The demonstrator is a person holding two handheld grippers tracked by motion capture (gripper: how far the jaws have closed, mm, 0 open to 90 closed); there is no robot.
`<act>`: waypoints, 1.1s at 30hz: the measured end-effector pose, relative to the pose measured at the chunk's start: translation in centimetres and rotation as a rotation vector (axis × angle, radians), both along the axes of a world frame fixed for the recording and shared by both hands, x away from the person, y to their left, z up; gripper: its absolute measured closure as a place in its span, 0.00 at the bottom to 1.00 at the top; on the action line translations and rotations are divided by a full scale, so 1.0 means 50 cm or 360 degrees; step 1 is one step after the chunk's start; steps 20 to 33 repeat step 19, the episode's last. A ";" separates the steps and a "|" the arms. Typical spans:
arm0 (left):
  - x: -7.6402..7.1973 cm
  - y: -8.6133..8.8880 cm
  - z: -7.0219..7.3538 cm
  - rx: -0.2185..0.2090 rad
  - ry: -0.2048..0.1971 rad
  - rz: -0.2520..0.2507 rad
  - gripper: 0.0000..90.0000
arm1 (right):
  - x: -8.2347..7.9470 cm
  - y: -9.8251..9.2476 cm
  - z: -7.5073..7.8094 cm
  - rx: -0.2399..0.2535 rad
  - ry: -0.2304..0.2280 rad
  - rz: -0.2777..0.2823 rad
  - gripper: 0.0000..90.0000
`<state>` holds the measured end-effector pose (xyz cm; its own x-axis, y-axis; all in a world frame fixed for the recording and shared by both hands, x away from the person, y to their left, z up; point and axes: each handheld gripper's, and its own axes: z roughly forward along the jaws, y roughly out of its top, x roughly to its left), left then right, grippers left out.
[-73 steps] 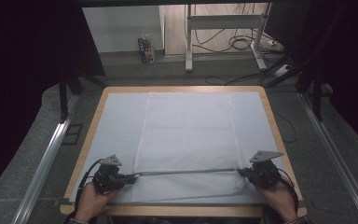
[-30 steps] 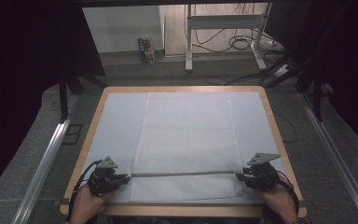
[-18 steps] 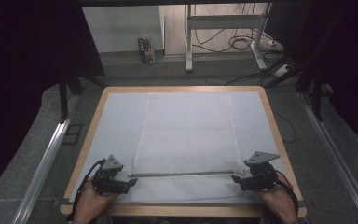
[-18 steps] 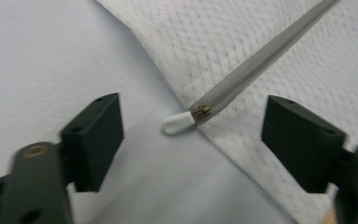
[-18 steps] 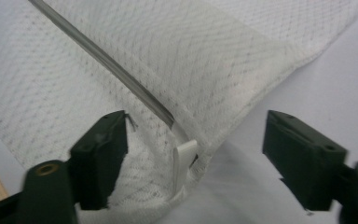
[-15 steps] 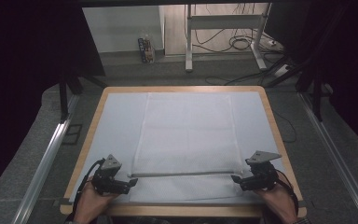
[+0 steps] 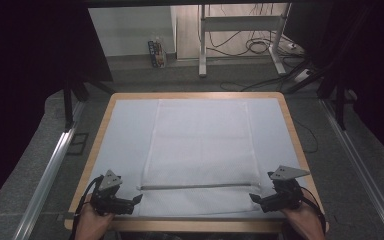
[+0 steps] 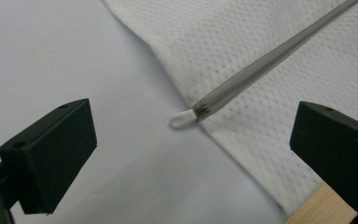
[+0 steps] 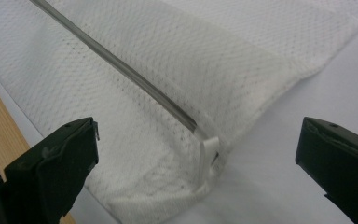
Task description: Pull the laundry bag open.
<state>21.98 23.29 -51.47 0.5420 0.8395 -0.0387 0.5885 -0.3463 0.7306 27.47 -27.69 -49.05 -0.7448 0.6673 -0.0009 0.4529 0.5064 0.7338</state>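
Two grippers are sitting wide apart near the tabletop's (image 7: 96,165) front edge, and both sets of jaws have just been opening, with nothing pressed between them now. The left gripper (image 7: 136,199) is facing the grey rod's (image 7: 195,186) white-capped end; the right gripper (image 7: 253,197) is facing its other end. That rod is lying flat across the white mesh cloth (image 7: 200,145), parallel to the front edge.
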 end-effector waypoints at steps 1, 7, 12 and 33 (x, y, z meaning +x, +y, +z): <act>-0.004 0.004 -0.001 0.0004 -0.0014 0.0013 0.00 | -0.003 -0.003 0.000 -0.0001 0.0000 -0.0006 0.00; -0.021 0.020 -0.017 0.0042 -0.0050 0.0061 0.00 | -0.019 -0.017 -0.011 -0.0018 0.0002 -0.0012 0.00; -0.020 0.025 -0.019 0.0031 -0.0029 0.0091 0.01 | -0.024 -0.020 -0.016 -0.0045 0.0012 -0.0049 0.00; -0.014 0.018 -0.022 0.0068 0.0002 0.0094 0.02 | -0.022 -0.023 -0.018 -0.0046 0.0019 -0.0076 0.00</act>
